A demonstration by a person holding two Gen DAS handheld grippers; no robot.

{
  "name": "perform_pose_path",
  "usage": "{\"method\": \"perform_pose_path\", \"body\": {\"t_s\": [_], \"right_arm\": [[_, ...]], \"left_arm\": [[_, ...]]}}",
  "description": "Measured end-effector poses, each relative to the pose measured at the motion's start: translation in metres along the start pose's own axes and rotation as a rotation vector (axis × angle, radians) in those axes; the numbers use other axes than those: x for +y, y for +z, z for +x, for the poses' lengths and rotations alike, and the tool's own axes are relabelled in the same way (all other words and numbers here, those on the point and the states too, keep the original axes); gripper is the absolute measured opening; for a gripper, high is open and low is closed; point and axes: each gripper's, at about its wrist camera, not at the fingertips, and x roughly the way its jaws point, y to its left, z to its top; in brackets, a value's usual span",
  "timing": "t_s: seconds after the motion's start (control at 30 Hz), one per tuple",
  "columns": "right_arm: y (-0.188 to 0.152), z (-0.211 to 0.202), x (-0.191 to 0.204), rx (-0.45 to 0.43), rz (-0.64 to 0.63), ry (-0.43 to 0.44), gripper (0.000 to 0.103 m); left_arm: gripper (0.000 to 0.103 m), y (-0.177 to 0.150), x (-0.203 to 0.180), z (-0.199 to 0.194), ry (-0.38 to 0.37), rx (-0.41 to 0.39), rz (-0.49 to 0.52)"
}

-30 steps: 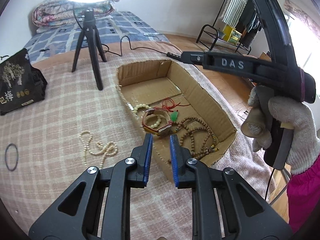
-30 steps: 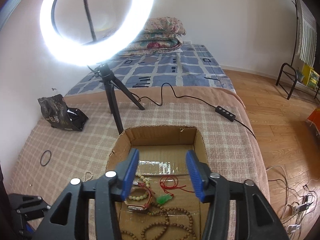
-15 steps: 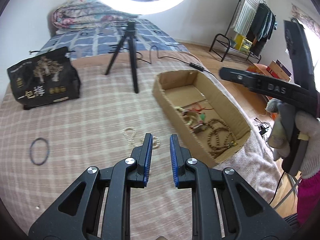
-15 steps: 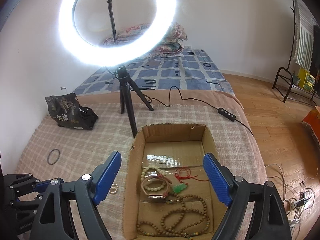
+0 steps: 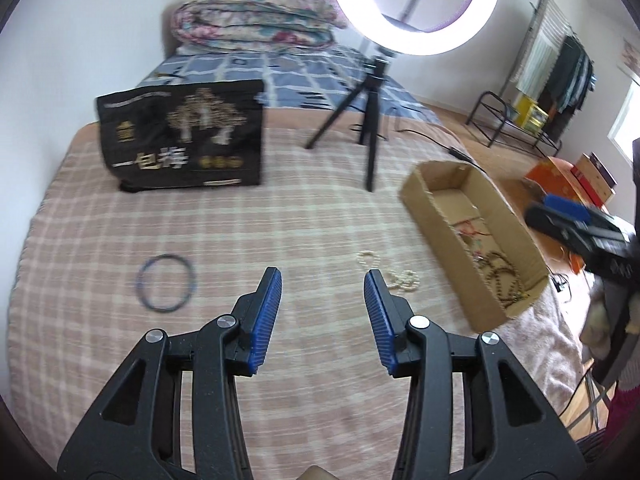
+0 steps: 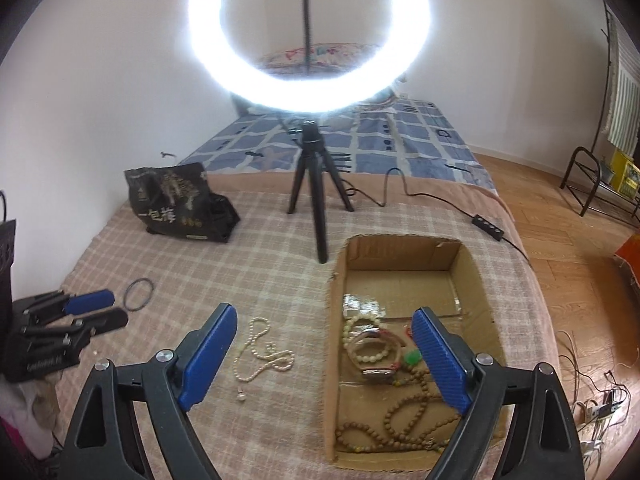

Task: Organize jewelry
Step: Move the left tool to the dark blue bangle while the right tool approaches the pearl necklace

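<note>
Seen from the left wrist camera, the left gripper (image 5: 322, 282) hangs over a pink checked blanket (image 5: 280, 224), its blue-padded jaws opening with only blanket between them. Left of the left finger lies a thin dark bangle (image 5: 166, 282). Beyond it, farther off, stands a black printed bag (image 5: 182, 136). Ahead of the fingers, past their tips, a black tripod (image 5: 366, 120) holds a glowing ring light (image 5: 414, 4). Just past the tip of the right finger lies a pale pearl necklace (image 5: 390, 272), loose on the blanket. Right of that finger sits an open cardboard box (image 5: 444, 224); this view gives mostly its outer wall and a glimpse of brown beads. At the far right edge the right gripper (image 5: 576, 228) appears blurred, with a gloved hand (image 5: 604, 316) below it.

The right wrist camera shows what the first cannot: the inside of the box. At its far left the left gripper (image 6: 94, 308) is seen from the side, near the bangle (image 6: 139, 289). The right gripper (image 6: 324, 352) has its jaws wide and opening further, holding nothing. The pearl necklace (image 6: 260, 350) lies between the fingers, close to the left one. The cardboard box (image 6: 472, 276) begins between the fingers and reaches past the right one. Inside are pale bead bracelets (image 6: 366, 344), a green pendant (image 6: 412, 358) on red cord, and a long brown bead strand (image 6: 404, 416).
</note>
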Motion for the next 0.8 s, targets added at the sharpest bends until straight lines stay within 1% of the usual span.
{"method": "perform_pose_path", "body": {"t_s": [0.13,0.27,0.4,0.5,0.57,0.73,0.8], "right_arm": [[-0.009,0.001,0.021,0.012,-0.029,0.045,0.089],[-0.02,0.006,0.04,0.032,-0.056,0.073,0.086],[-0.03,0.017,0.052,0.073,-0.067,0.106,0.086],[-0.037,0.027,0.059,0.108,-0.076,0.117,0.086],[-0.042,0.033,0.064,0.126,-0.088,0.121,0.086],[-0.053,0.044,0.07,0.165,-0.098,0.134,0.086],[-0.058,0.047,0.071,0.178,-0.096,0.141,0.085]], "left_arm": [[0.044,0.003,0.024,-0.006,0.025,-0.013,-0.028],[0.044,0.005,0.05,-0.01,0.055,-0.022,-0.056],[0.044,0.011,0.08,-0.012,0.076,-0.019,-0.112],[0.044,0.017,0.104,-0.014,0.101,-0.027,-0.157],[0.044,0.019,0.123,-0.013,0.102,-0.023,-0.201],[0.044,0.014,0.157,0.009,0.129,0.031,-0.274],[0.044,0.008,0.168,0.02,0.126,0.063,-0.281]]}}
